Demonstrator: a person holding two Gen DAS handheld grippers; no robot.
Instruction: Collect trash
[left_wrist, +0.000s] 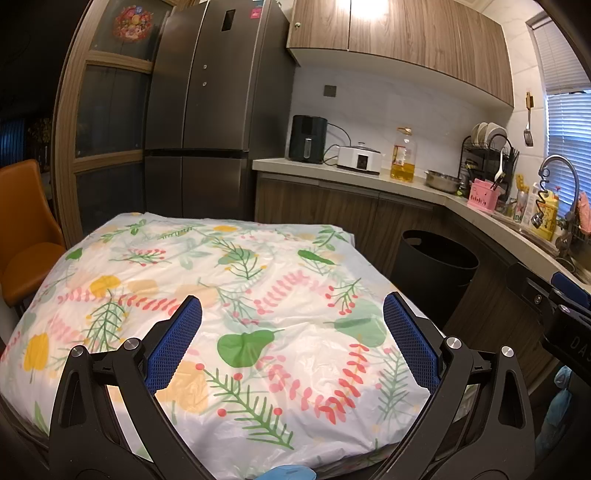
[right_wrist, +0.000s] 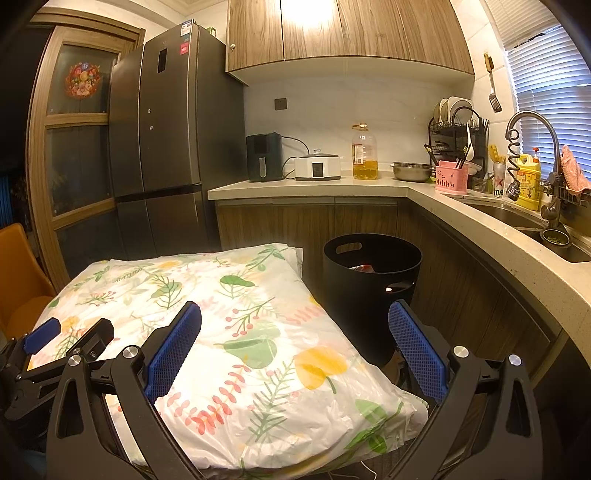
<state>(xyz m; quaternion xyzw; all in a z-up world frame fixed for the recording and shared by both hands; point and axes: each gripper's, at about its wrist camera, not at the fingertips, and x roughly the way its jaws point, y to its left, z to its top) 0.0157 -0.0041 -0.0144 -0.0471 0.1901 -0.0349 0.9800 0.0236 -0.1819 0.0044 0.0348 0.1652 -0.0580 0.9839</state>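
A black round bin (right_wrist: 371, 291) with cut-out handles stands on the floor past the table's far right corner; some trash (right_wrist: 364, 268) shows inside it. The same bin (left_wrist: 434, 273) appears in the left wrist view. My left gripper (left_wrist: 291, 328) is open above the table's floral plastic cloth (left_wrist: 229, 306), nothing between its blue pads. My right gripper (right_wrist: 295, 336) is also open, over the cloth's (right_wrist: 221, 325) right edge, its right finger in front of the bin. The left gripper (right_wrist: 66, 339) shows at the lower left of the right wrist view.
An orange chair (left_wrist: 26, 236) stands left of the table. A dark fridge (left_wrist: 207, 110) is behind it. The L-shaped counter (right_wrist: 480, 218) carries an air fryer (right_wrist: 264, 157), cooker, oil bottle (right_wrist: 365, 153), steel bowl, dish rack and sink with faucet (right_wrist: 532, 147).
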